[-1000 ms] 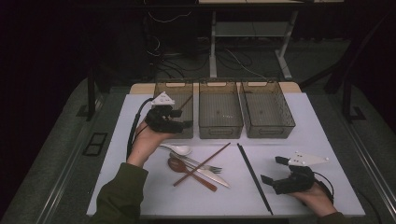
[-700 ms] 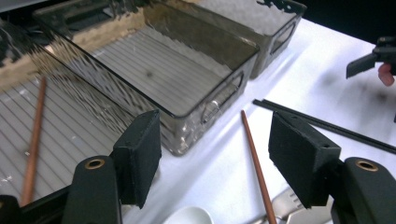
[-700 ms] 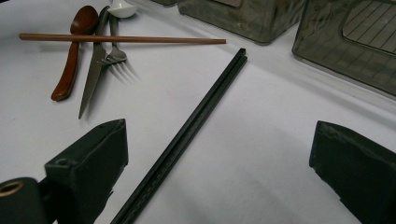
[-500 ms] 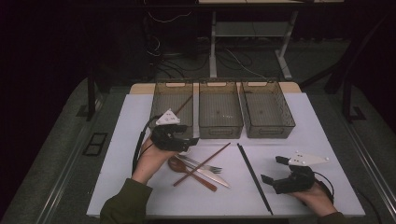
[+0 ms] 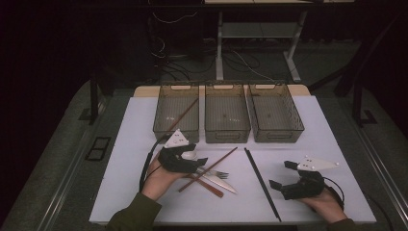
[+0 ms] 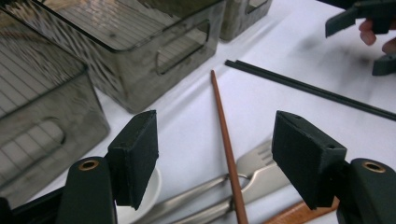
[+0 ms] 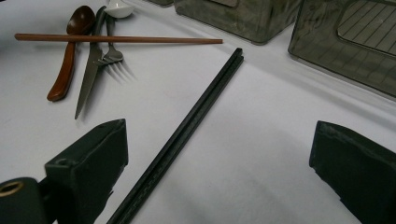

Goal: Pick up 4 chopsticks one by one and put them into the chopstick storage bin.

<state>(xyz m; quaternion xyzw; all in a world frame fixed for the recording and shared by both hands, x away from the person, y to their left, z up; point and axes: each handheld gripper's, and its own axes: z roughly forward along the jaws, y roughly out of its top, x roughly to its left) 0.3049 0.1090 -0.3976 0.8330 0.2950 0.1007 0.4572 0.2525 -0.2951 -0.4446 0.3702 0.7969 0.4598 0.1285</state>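
The left tongs point(image 5: 192, 161) hang open over the cutlery heap, astride the brown chopstick point(image 6: 227, 142), likely to lift it; the right tongs point(image 5: 284, 175) rest open beside the black chopsticks point(image 5: 261, 182).

The brown chopstick point(image 6: 227, 140) looks like smooth matt wood. The fork point(image 6: 254, 163) and knife point(image 7: 88, 77) are shiny brushed metal. The wooden spoon point(image 7: 70, 51) is glossy brown, the black chopsticks point(image 7: 187, 130) matt, the bins point(image 5: 227, 113) smoky clear plastic, and the table point(image 5: 327, 139) matt white.
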